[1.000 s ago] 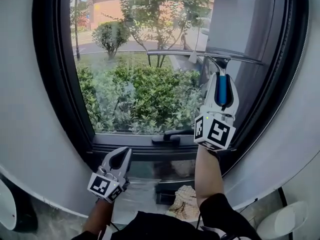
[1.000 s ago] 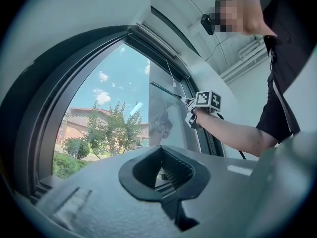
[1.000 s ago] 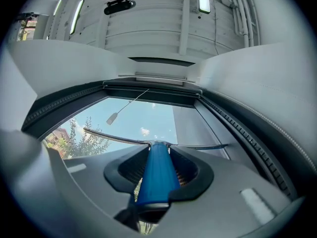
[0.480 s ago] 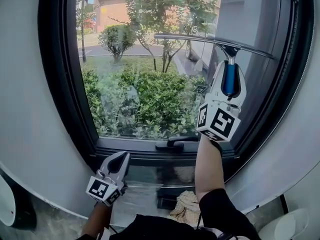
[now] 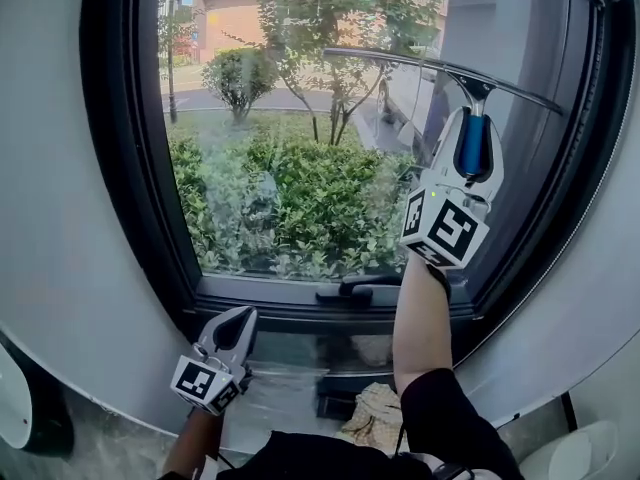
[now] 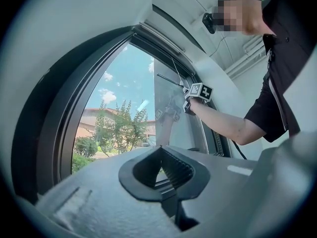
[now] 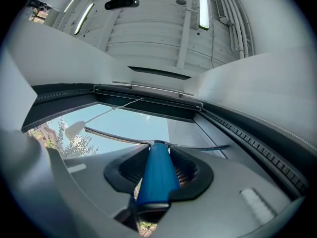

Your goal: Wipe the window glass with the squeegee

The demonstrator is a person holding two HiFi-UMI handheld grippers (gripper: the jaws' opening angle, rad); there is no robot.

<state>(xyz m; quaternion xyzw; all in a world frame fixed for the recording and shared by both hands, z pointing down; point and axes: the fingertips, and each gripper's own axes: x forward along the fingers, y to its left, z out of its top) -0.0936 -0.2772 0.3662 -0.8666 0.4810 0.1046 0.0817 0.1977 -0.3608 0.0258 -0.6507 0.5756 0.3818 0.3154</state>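
Squeegee [image 5: 420, 66]: blade crosswise near the top of the window glass [image 5: 290, 168], dipping to the right, with the handle pointing down.
Right tongs [image 5: 472, 148]: clamped on that blue handle, directly below the blade — a downward pull looks likely.
Left tongs [image 5: 233, 328]: closed, empty, low by the sill, well apart.

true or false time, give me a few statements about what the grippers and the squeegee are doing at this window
1. The right gripper is shut on the squeegee by its blue grip. True.
2. The left gripper is up against the window glass as well. False: it hangs low, below the bottom of the window frame, and holds nothing.
3. The squeegee's blade sits high on the glass, near the top. True.
4. The window handle is mounted at the top of the frame. False: it lies along the bottom of the frame.
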